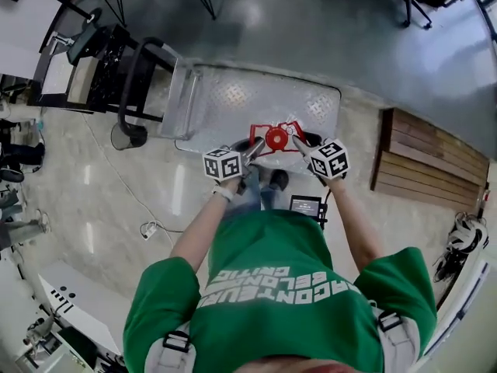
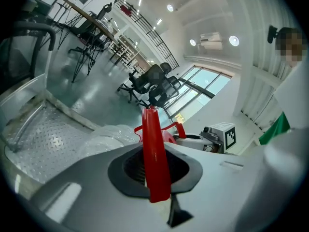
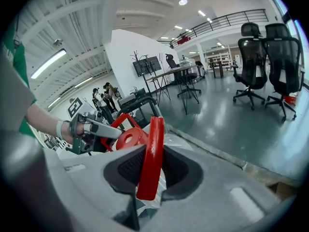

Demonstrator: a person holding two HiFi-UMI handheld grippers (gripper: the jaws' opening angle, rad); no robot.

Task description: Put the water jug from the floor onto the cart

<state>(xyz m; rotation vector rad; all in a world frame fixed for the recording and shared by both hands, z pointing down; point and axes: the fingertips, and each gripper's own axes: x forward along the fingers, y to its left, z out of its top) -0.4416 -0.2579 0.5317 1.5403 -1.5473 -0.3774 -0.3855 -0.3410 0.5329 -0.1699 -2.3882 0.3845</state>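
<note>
The cart point(image 1: 233, 99) lies in front of the person, its bare diamond-plate deck facing up and its push bar point(image 1: 144, 68) at the left end. The water jug point(image 2: 108, 137) hangs at the deck's near edge, carried by its red handle point(image 1: 262, 130) between the 2 grippers; no view settles whether its base touches the deck. The step in hand looks like the set-down. Doing it well means lowering both hands together so the jug does not tip, steering its base well inside the deck rather than onto the lip, and letting go only once the weight sits on the plate. The left gripper point(image 2: 154, 168) has its jaws closed narrowly on 1 band of the handle, and the right gripper point(image 3: 148, 170) pinches the opposite band the same way. Only the head view shows how the jug lines up with the deck's edge, but there the red cap point(image 1: 276, 137) hides the clear body. The left gripper view shows that body over the plate, and only the 2 gripper views show the pads biting the handle.
</note>
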